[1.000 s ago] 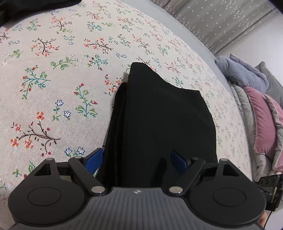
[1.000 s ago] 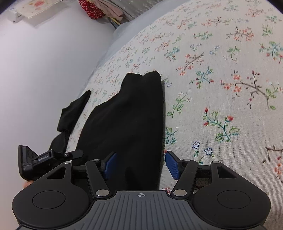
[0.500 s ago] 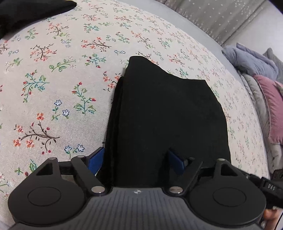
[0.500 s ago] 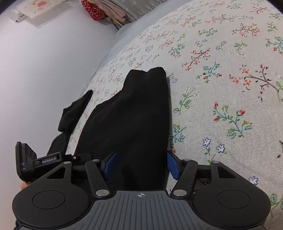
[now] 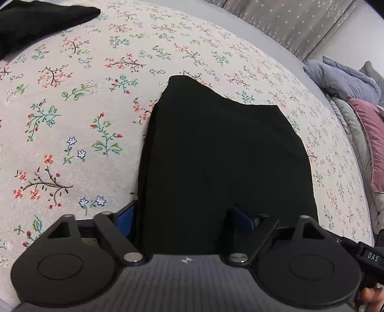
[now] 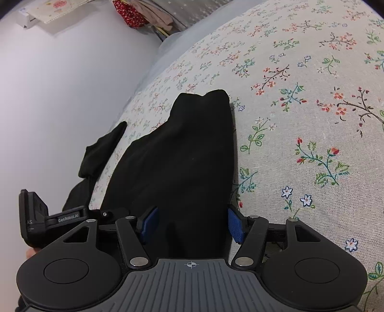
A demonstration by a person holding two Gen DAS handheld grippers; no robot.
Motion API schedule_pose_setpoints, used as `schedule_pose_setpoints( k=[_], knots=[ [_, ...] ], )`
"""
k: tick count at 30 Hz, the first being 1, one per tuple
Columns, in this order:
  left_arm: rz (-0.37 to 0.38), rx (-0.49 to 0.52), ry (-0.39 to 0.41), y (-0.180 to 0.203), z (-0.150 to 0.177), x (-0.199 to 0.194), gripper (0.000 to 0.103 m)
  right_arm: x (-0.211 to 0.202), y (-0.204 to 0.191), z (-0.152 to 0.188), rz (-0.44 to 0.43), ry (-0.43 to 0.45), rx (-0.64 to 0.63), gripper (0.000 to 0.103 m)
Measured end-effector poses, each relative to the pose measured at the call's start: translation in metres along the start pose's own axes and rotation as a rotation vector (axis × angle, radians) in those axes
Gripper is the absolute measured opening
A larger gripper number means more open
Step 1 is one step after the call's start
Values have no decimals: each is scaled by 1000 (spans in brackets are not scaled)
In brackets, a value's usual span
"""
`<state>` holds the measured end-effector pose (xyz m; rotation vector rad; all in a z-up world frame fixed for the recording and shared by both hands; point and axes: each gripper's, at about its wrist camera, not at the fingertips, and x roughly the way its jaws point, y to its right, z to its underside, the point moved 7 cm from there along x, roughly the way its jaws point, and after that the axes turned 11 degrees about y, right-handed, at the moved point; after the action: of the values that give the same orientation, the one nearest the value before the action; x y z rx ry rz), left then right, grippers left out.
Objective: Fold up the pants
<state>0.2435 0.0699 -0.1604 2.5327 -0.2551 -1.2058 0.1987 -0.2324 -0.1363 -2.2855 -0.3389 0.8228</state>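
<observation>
The black pants (image 5: 216,156) lie folded into a thick stack on the flowered bedspread (image 5: 72,108). My left gripper (image 5: 184,217) is low over the stack's near end, open. One of its blue pads (image 5: 126,216) is beside the pants' left edge and the other rests on the cloth. In the right wrist view the same pants (image 6: 187,156) run away from my right gripper (image 6: 192,223). It is open, and the near end of the cloth fills the gap between its pads (image 6: 235,224) without being pinched.
A second black garment (image 5: 36,19) lies at the far corner of the bed, and it also shows in the right wrist view (image 6: 100,153) by the white wall (image 6: 60,96). Grey and pink pillows (image 5: 355,96) are piled to the right.
The left gripper slid a little along the pants and its pads came slightly closer together. The right gripper shifted left, so its right pad now meets the pants' right edge.
</observation>
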Motion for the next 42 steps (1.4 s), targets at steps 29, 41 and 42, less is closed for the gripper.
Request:
schedule_pose_setpoints(
  k=[29, 41, 42],
  knots=[
    [-8, -97, 95, 3, -7, -16, 40, 6, -18, -5, 83, 90, -148, 17],
    [81, -78, 177, 54, -41, -28, 37, -13, -62, -42, 130, 209, -481, 13],
    [92, -75, 185, 62, -46, -26, 37, -16, -63, -48, 136, 226, -488, 12]
  ],
)
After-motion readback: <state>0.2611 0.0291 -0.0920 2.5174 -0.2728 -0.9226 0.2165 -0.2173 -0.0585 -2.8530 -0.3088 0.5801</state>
